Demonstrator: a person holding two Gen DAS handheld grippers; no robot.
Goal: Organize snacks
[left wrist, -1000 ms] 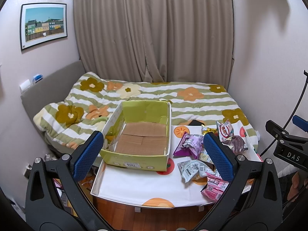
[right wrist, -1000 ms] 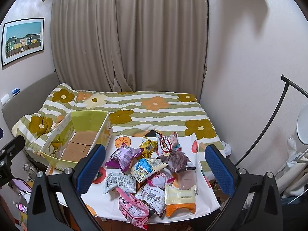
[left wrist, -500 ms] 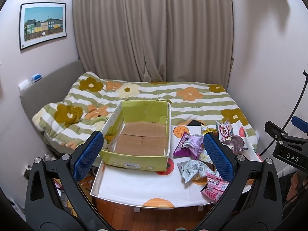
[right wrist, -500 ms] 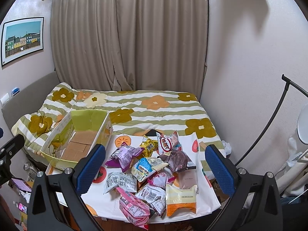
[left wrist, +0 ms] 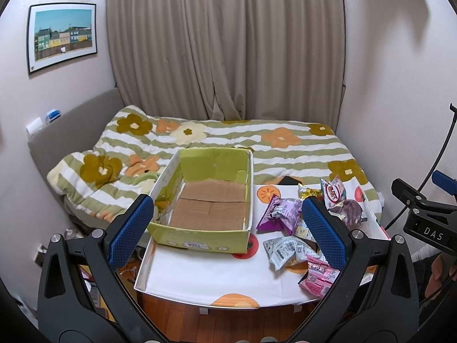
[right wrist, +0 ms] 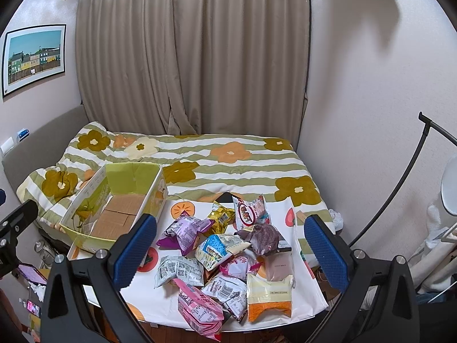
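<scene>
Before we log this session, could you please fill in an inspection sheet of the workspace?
Surface: white fruit-print tablecloth on a low table, at the foot of the bed.
Job's things: empty green cardboard box on the left; pile of loose snack packets on the right, none boxed.
Clutter: dark flat object behind the packets, unidentifiable.
Grippers: left gripper and right gripper both open, holding nothing.
Cables: thin dark cable by the right wall.
Surroundings: striped floral quilt, beige curtains, framed picture.
</scene>
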